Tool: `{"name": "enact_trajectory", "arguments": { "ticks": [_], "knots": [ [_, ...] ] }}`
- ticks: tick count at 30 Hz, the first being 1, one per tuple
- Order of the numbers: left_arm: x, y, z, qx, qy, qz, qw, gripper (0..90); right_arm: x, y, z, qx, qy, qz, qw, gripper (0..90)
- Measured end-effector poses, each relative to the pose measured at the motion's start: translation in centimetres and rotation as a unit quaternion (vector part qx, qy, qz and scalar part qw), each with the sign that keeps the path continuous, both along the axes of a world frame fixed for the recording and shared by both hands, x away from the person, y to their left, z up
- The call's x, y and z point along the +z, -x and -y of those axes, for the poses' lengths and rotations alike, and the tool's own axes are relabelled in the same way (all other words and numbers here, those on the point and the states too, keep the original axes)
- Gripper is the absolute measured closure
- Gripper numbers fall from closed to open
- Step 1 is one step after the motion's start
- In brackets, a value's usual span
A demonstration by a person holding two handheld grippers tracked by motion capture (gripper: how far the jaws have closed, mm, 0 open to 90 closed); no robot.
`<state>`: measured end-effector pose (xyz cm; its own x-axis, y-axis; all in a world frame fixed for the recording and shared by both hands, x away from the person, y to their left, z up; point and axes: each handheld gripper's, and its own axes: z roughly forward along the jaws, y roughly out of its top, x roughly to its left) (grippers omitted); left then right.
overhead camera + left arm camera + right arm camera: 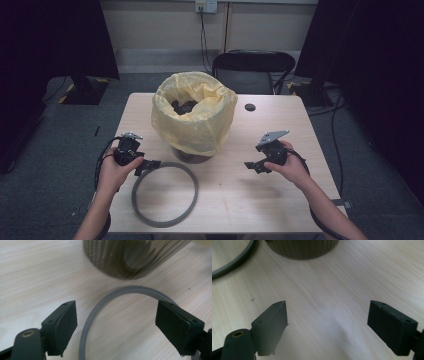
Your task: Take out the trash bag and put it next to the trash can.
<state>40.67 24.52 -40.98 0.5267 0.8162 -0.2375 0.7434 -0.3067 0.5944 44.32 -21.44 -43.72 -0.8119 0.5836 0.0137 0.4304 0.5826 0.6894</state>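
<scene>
Left gripper (116,326): jaws spread wide, straddling the grey ring's (110,296) arc, not gripping; ring flat on tabletop (260,200), just before the bin (192,117). Right gripper (328,327): jaws released, over bare tabletop, ring well apart.

From above we face forward over the table (260,200); both gripper views sit close, sharing the grey ring (105,300).

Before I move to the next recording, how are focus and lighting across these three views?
High view: tabletop evenly lit, surroundings very dark, yellow bag clear. Left gripper view: grey ring fairly sharp, bin base smeared with blur. Right gripper view: right hand-held gripper soft-edged, with a pale shadow on the wood between its jaws.
</scene>
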Motion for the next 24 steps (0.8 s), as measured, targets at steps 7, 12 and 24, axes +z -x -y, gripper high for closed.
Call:
{"name": "enact_trajectory", "arguments": {
  "ticks": [7,12,24],
  "knots": [
    [1.3,-0.6,0.7,-0.007,-0.007,0.009,0.9999,17.1,1.5,-1.0,-0.9,0.003,-0.002,0.004,1.0,15.5],
    [2.3,-1.0,1.0,-0.01,-0.006,0.015,0.9998,17.1,2.7,-1.4,-1.7,0.009,-0.005,0.01,0.9999,15.4],
    [4.0,-2.2,2.3,-0.031,-0.004,0.029,0.9991,17.7,4.2,-2.7,-3.2,0.019,-0.011,0.013,0.9997,15.5]
  ]
}}
